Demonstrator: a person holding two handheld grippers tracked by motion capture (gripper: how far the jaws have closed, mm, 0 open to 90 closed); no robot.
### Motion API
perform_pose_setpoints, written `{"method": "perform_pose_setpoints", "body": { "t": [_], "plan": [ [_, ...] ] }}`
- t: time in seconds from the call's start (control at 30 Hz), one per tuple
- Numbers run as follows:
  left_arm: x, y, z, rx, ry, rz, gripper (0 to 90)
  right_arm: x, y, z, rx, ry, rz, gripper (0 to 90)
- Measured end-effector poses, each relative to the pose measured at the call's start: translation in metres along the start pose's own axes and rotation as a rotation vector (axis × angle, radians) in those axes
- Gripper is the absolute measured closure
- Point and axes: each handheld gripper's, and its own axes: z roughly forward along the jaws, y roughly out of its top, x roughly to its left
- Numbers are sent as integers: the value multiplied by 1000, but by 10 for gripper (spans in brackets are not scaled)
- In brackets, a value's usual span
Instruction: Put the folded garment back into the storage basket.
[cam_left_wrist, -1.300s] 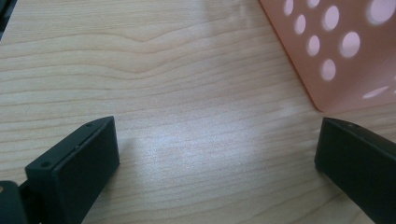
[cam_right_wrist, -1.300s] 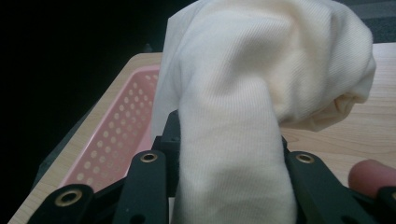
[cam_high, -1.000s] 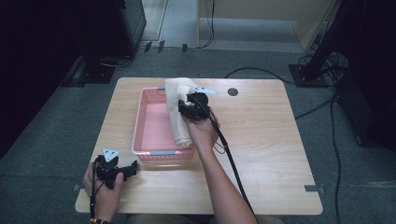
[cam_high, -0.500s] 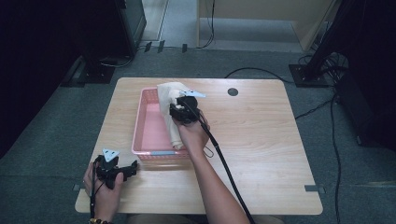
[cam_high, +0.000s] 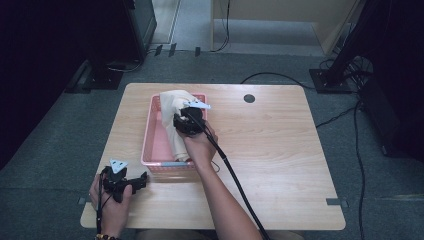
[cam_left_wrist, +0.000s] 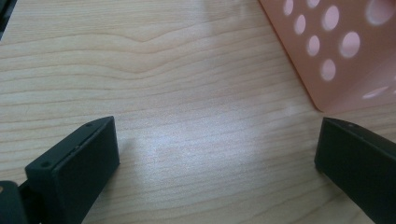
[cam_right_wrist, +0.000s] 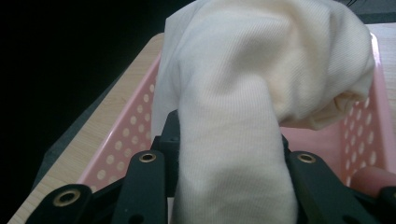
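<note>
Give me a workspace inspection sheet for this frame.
Surface: wooden table, round grommet hole near far edge.
Job's things: cream cloth draped into pink perforated basket.
Clutter: nothing seen.
Grippers: right tool shut on the cloth over the basket; left tool open, low over bare wood beside the basket corner.
Cables: black cable trails from the right tool; more on the floor.
Surroundings: grey carpet, dark stand base.

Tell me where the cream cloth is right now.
In the high view the cream cloth hangs over the pink basket left of table centre, clamped in the right gripper.
</note>
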Motion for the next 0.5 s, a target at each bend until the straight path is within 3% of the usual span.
{"method": "perform_pose_setpoints", "body": {
  "t": [0.23, 0.5],
  "plan": [
    [0, 0, 0, 0, 0, 0, 0, 6, -4, 8, 17, -2, 6, 632],
    [0, 0, 0, -1, 0, 0, 0, 9, -10, 16, 52, -39, -25, 607]
  ]
}}
